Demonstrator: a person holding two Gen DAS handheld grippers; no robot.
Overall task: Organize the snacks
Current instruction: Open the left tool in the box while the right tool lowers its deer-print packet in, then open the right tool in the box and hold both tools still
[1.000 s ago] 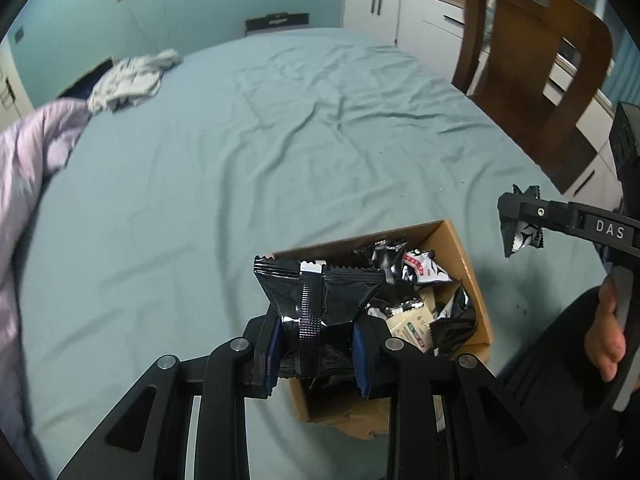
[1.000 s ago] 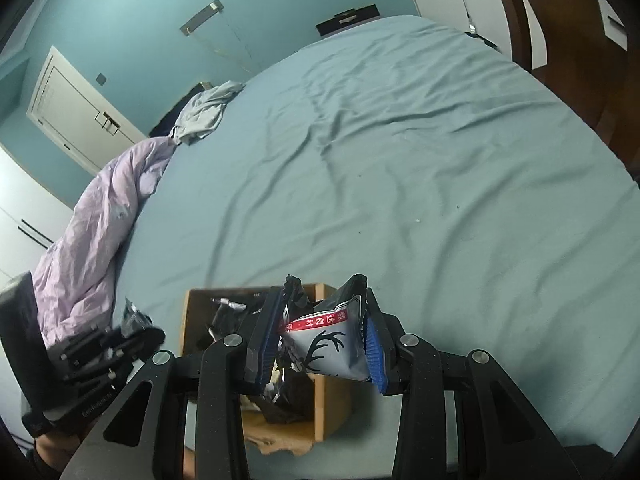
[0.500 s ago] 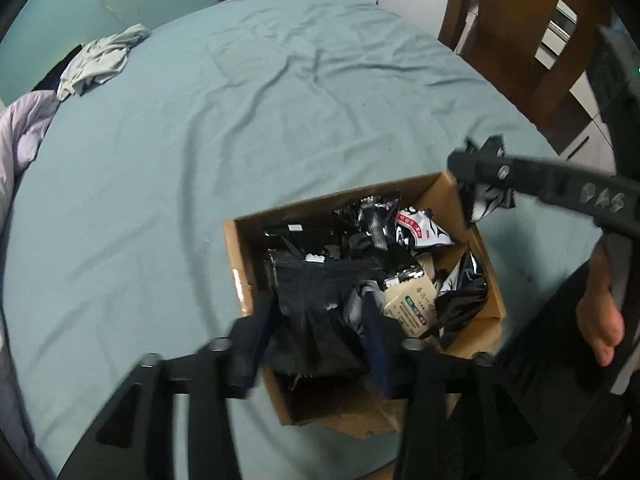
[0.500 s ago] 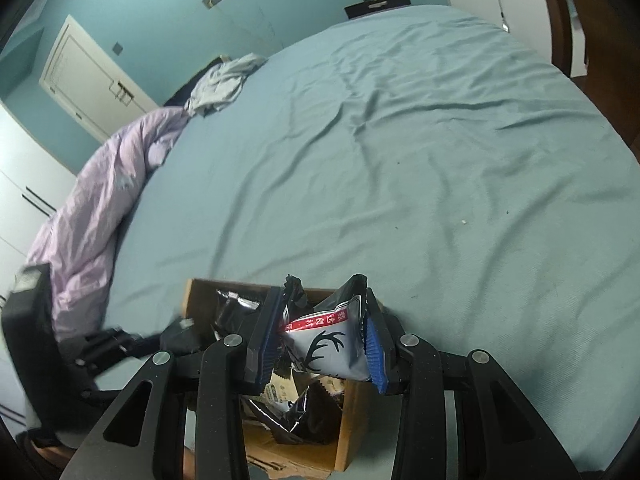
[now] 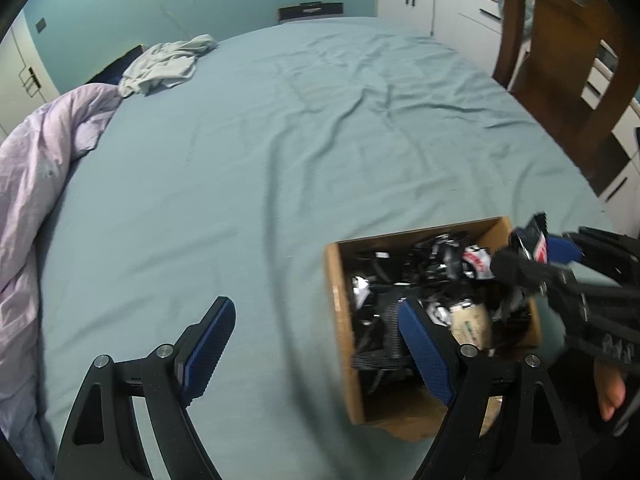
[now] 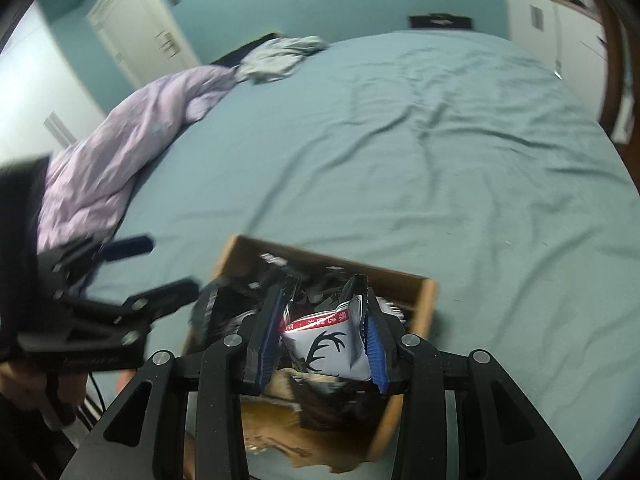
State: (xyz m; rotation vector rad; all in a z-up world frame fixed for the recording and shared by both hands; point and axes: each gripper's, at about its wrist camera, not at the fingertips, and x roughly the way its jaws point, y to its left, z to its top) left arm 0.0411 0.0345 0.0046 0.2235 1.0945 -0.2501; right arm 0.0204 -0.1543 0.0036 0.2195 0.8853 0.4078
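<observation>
Snacks mostly piled in cardboard box (image 5: 340,320) at lower right; left gripper (image 5: 316,344) fingers opening, empty; right gripper (image 6: 320,332) clamps antler-print packet (image 6: 328,352) above box, not yet dropped.

Counts: 1 cardboard box (image 5: 338,312) on the bed (image 5: 320,140). Snack packets in the box (image 5: 420,280): a jumbled pile, too blurred to count. 1 deer-print packet (image 6: 326,346) above it. 2 grippers: left (image 5: 316,344), right (image 6: 322,344). 1 lilac duvet (image 5: 36,168), 1 grey garment (image 5: 168,64), 1 wooden chair (image 5: 568,60).
</observation>
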